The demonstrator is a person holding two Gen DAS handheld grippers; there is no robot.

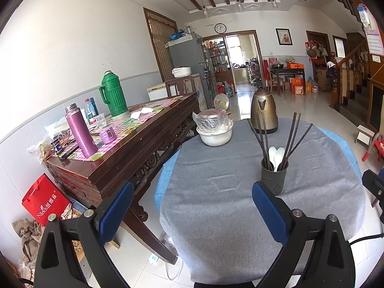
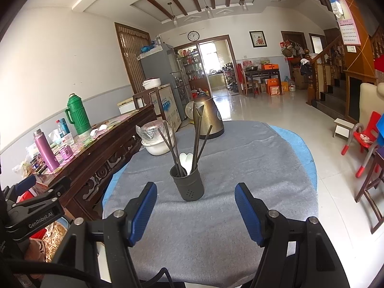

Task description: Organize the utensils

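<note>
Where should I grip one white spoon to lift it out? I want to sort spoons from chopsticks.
Grip the white spoons by a bowl end, the only part above the rim of the dark holder. Come from above on the near side with the right hand-held gripper. It is open and roughly lined up, and the leaning chopsticks crowd the other sides.

Red bag [image 1: 44, 201]: white "Nurich" with Chinese characters I cannot read for certain.
Left gripper [image 2: 33, 212], on its black body in the right wrist view: "GenRobot.AI".
Wall clock [image 1: 220, 28]: dial numerals too small to read.
Wall calendar [image 2: 349, 32]: a grid of numbers, too small to read.
Water bottle label [image 1: 91, 115]: print illegible.
</note>
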